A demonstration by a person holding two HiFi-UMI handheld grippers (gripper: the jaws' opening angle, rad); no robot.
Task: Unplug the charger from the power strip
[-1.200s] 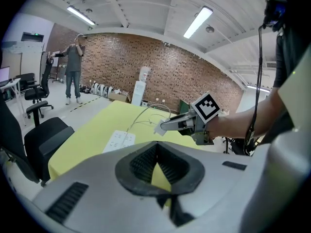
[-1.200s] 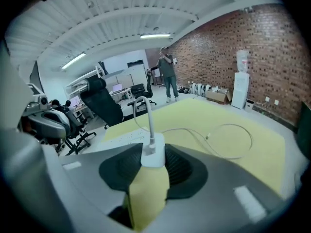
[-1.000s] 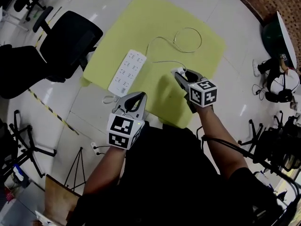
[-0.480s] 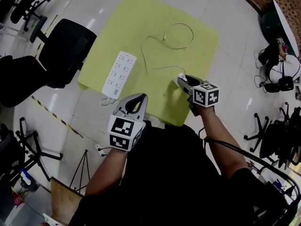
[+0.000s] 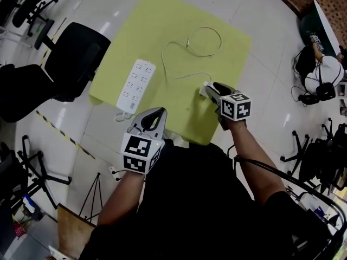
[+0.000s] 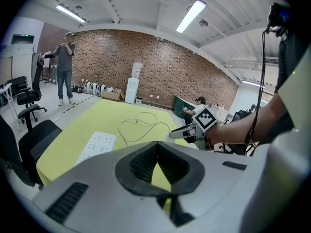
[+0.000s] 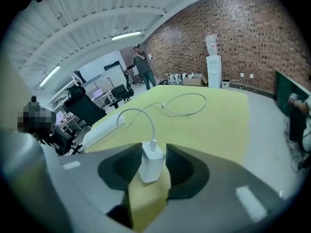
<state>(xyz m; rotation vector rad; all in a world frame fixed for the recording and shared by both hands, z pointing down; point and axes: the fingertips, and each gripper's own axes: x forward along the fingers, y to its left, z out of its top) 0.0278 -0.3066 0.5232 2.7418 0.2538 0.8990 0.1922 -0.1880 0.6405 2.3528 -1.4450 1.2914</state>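
The white power strip (image 5: 135, 84) lies on the yellow mat (image 5: 162, 20) with no plug in it; it also shows in the left gripper view (image 6: 97, 144). The white charger (image 7: 152, 161) stands between the jaws of my right gripper (image 7: 153, 149), low on the mat, right of the strip. Those jaws are opening, and a thin gap shows beside the charger. Its white cable (image 5: 187, 45) loops away over the mat. My left gripper (image 5: 153, 118) hangs near the mat's front edge, shut and empty. In the head view my right gripper (image 5: 212, 90) sits at the charger (image 5: 205, 89).
A black office chair (image 5: 76, 47) stands left of the mat. A seated person (image 5: 320, 80) and more chairs are at the far right. Yellow-black tape (image 5: 59, 131) crosses the floor at the left. A person (image 6: 64, 67) stands far off by the brick wall.
My right gripper has carried the charger a little to the right, away from the strip, and lower onto the mat; its jaws have widened. My left gripper has barely shifted.
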